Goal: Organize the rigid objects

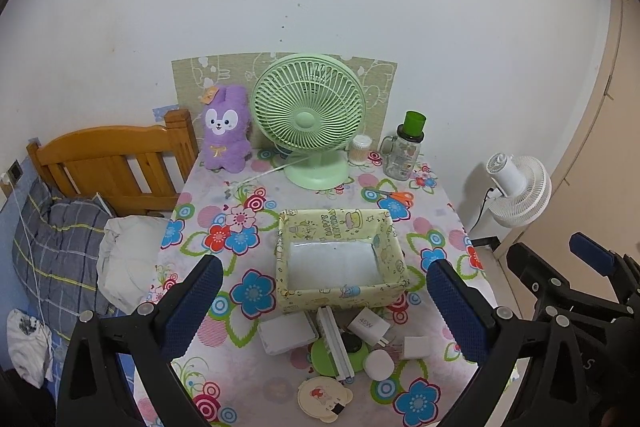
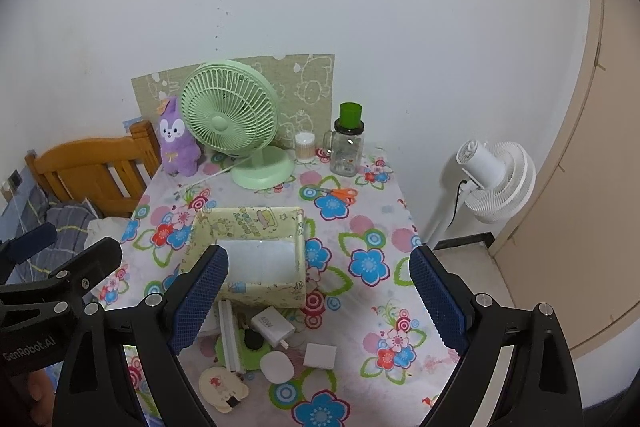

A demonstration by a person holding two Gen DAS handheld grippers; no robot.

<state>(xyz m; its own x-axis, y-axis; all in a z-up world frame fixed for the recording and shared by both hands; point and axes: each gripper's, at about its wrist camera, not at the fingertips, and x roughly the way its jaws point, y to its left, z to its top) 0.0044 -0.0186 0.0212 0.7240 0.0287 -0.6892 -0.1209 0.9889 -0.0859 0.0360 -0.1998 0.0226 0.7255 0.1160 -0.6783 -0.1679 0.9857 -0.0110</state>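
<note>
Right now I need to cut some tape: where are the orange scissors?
The orange scissors lie flat on the flowered tablecloth, behind the yellow box toward its right, just in front of the glass jar with the green lid.

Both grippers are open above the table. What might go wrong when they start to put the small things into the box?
1. The charger, comb and round white case lie crowded and overlapping; grasping one may drag another.
2. The paper box looks light and may slide if bumped.
3. The bear-shaped card lies flat, so the jaws may slip.
</note>
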